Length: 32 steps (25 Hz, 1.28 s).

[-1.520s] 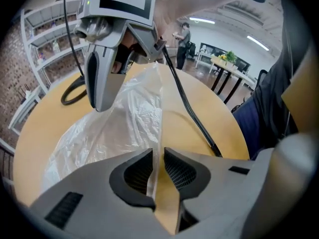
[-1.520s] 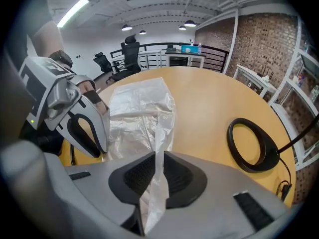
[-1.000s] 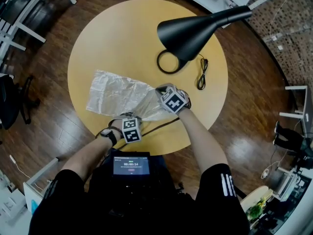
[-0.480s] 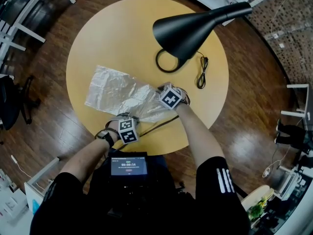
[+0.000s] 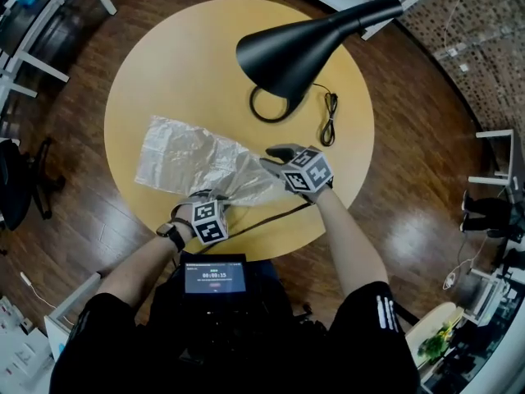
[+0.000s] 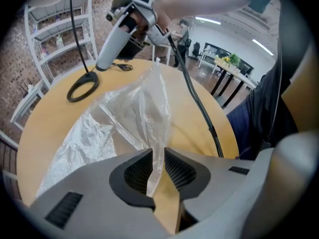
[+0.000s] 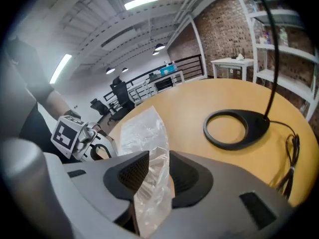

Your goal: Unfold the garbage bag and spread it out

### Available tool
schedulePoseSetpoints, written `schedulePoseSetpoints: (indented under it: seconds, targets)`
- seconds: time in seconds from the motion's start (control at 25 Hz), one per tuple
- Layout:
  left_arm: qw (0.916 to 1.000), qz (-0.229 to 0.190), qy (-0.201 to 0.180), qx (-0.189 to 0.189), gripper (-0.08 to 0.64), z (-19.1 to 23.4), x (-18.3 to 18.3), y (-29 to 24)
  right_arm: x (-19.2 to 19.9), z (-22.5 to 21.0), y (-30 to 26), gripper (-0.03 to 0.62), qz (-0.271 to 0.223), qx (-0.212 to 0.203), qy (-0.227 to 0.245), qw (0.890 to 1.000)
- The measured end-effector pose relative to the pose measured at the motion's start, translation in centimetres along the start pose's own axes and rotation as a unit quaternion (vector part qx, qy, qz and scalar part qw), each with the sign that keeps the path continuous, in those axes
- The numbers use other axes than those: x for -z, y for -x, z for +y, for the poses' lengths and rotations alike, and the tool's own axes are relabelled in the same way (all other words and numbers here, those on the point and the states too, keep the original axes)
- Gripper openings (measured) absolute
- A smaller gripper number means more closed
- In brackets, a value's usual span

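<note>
A translucent, crinkled garbage bag (image 5: 184, 154) lies partly spread on the round wooden table (image 5: 164, 64), its near end gathered and lifted. My left gripper (image 5: 215, 199) sits at the table's near edge, shut on the bag's near corner; the film runs between its pads (image 6: 175, 169). My right gripper (image 5: 276, 156) is at the bag's right end. Its jaws are opening, and a loose fold of the bag (image 7: 144, 133) still hangs between them. In the left gripper view the bag (image 6: 134, 113) rises toward the right gripper (image 6: 130, 15).
A black desk lamp (image 5: 303, 43) leans over the far right of the table, with its ring base (image 5: 271, 105) and coiled cord (image 5: 328, 125) just beyond my right gripper. A black cable (image 5: 267, 214) crosses the near table edge. White shelving stands around on the wooden floor.
The right gripper's jaws have gone from shut to apart on the bag's right end, and it has shifted slightly right. The left gripper keeps its hold.
</note>
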<state>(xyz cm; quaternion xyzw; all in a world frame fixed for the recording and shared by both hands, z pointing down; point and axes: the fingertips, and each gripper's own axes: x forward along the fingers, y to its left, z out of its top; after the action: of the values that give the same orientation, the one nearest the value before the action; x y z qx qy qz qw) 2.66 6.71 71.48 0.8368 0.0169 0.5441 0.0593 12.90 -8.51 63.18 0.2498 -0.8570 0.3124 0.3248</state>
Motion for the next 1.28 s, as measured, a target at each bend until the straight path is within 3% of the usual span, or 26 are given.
schedulePoseSetpoints:
  seconds: [0.16,0.28,0.48,0.72,0.88,1.04,1.28]
  targets:
    - [0.9991,-0.038,-0.014,-0.013,0.072,0.8,-4.3,1.3,2.2,-2.8,2.6,0.15,-0.006,0.005,-0.09,0.996]
    - [0.9981,-0.048,-0.038,-0.011,0.072,0.4,-6.9,0.9,3.6,-3.2,3.3,0.15,0.003,-0.001,-0.118,0.993]
    - [0.9968,-0.023,-0.077,0.0,0.072,-0.5,-8.4,-2.2,5.9,-0.8,1.4,0.153,0.06,-0.033,-0.112,0.991]
    - [0.9971,0.011,-0.07,0.028,0.072,-0.9,-7.2,-5.0,7.8,-1.2,-1.6,0.155,0.08,-0.086,-0.212,0.97]
    - [0.9973,0.022,-0.057,0.041,0.072,-1.3,-6.5,-5.5,8.7,-0.2,-2.6,0.155,0.11,-0.118,-0.209,0.965]
    - [0.9974,0.02,-0.051,0.046,0.072,-1.2,-6.5,-5.7,8.6,1.1,-3.7,0.153,0.113,-0.137,-0.187,0.966]
    - [0.9975,0.014,-0.047,0.05,0.072,-1.3,-6.5,-5.5,6.1,2.3,-3.4,0.071,0.058,-0.147,-0.134,0.978]
